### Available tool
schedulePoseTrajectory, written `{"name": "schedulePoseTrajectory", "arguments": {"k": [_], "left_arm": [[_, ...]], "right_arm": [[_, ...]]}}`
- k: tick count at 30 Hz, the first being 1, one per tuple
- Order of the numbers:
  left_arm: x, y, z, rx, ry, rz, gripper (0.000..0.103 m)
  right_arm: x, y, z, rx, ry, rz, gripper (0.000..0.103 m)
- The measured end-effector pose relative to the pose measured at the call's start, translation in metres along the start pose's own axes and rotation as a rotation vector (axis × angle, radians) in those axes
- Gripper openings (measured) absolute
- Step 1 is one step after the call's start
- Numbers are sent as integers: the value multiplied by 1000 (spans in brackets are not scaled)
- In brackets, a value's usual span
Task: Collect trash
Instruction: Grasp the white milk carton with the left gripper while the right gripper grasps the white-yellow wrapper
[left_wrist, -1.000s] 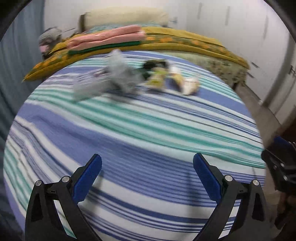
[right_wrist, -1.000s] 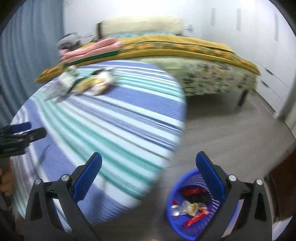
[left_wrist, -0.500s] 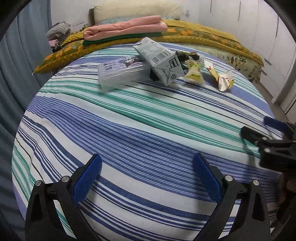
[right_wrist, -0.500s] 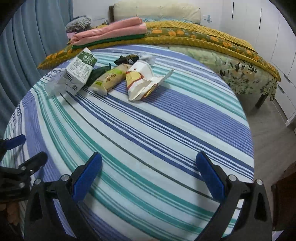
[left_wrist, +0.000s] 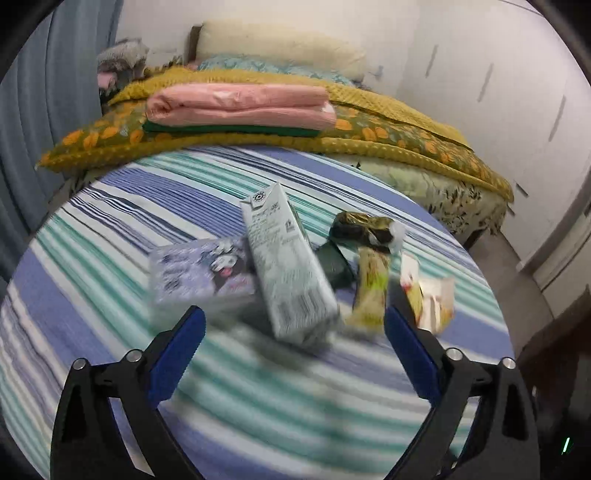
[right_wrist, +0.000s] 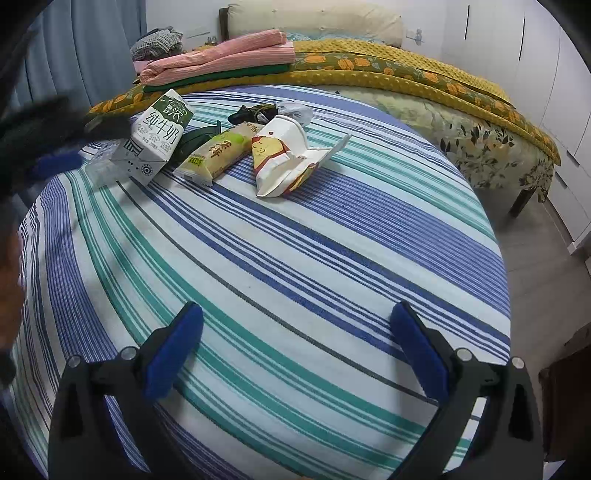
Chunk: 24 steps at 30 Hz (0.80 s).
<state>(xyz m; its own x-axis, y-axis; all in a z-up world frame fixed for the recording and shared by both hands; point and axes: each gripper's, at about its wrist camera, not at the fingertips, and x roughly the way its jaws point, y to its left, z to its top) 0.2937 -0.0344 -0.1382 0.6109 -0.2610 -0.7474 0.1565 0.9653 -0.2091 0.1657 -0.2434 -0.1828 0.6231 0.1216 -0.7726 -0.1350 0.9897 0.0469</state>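
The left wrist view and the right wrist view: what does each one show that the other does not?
Only the left wrist view shows the face of the pale tissue pack with its cartoon print, lying left of the milk carton. It also shows the left tongs, closing, with nothing between them.

Only the right wrist view shows the carton's green printed front, and the right tongs, open and empty.

Both show the striped table, the carton, the yellow-green snack packet, the crumpled paper bag and the pink folded cloth.
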Motion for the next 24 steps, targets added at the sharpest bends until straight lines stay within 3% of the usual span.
{"name": "schedulePoseTrajectory", "arguments": {"k": [3,5,8,14,20,24], "left_arm": [[18,-1,6,-29,48,10,79],[19,-4,7,-20,37,36,74],[22,-5,5,-5,45,15,42],[-5,-7,-9,60,21,9,40],[-68,2,-60,201,18,39,40],[-76,5,-88,233,47,39,41]], "right_arm": [[0,0,0,0,0,-1,98],[0,0,0,0,-1,-1,98],[0,0,0,1,-1,-1,98],[-1,-1,0,2,-2,-1,98],[-1,-1,0,2,-2,-2,98],[-1,-1,0,3,-2,-3,98]]}}
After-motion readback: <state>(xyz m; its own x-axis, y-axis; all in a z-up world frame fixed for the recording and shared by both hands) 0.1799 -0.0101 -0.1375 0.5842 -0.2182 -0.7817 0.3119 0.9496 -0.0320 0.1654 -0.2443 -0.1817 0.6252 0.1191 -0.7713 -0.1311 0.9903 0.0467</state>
